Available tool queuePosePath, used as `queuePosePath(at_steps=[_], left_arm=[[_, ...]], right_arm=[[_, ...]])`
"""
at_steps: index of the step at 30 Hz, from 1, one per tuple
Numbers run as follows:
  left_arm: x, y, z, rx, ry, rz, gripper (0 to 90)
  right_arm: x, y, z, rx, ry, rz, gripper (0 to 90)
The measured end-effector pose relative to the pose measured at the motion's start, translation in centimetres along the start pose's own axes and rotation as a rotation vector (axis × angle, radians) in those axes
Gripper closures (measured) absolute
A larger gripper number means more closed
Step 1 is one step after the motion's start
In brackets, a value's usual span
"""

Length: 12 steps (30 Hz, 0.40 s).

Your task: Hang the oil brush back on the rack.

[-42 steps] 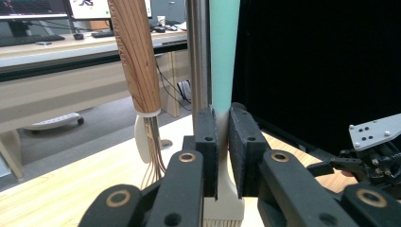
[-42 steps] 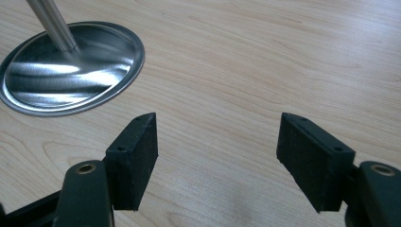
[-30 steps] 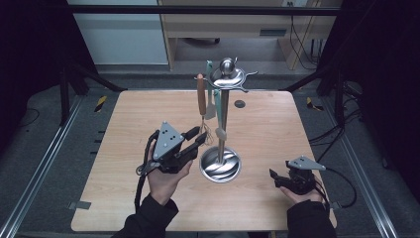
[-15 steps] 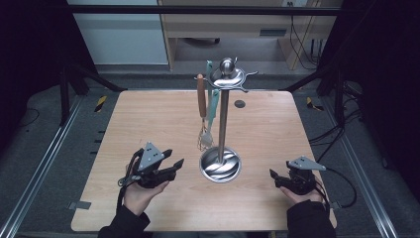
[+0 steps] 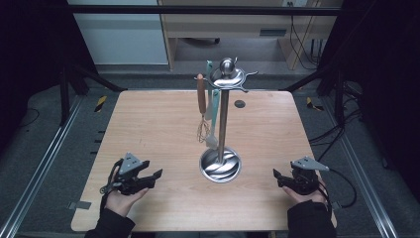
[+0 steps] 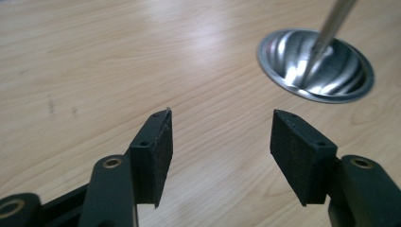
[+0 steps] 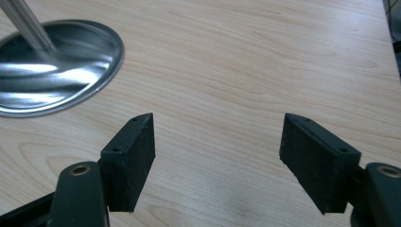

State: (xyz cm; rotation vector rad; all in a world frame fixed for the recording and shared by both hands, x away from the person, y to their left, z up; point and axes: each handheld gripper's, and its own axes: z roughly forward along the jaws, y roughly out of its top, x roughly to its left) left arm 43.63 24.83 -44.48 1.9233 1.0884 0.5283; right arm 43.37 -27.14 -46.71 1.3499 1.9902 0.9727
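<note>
A steel utensil stand (image 5: 222,124) rises from a round dished base (image 5: 220,165) in the middle of the wooden table (image 5: 148,124). From its top ring hang a wooden-handled whisk (image 5: 201,106) and a teal spatula (image 5: 213,116). My left gripper (image 5: 156,175) rests low at the front left, well clear of the stand. Its jaws have just been opening and stand open with nothing between them (image 6: 220,127); the base (image 6: 316,64) lies ahead to their right. My right gripper (image 5: 276,176) sits at the front right, open and empty (image 7: 217,137), with the base (image 7: 52,66) to its left.
A small dark round spot (image 5: 239,103) lies on the table behind the stand. The table's front edge runs just under both hands. Cables (image 5: 341,183) trail off the right side, and dark frame rails (image 5: 44,158) flank the table.
My left gripper has dropped from beside the hanging utensils down to the front left of the table, and its jaws have spread wider. The right gripper has stayed put.
</note>
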Motion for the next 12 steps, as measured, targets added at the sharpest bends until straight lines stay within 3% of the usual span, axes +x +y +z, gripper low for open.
queuePosePath(at_steps=[6, 9, 12], left_arm=[[3.1, -1.7, -0.9, -0.030, 0.057, -0.055, 37.0], [4.1, -2.8, -1.4, -0.031, 0.050, -0.102, 37.5], [4.5, -3.7, -2.2, -0.023, 0.054, -0.100, 37.2]], right_arm=[[0.1, -0.1, 0.1, 0.026, -0.025, -0.003, 25.2], [-0.1, -0.3, 0.1, 0.028, -0.029, -0.006, 24.7], [-0.1, -0.3, -0.1, 0.019, -0.029, -0.002, 24.5]])
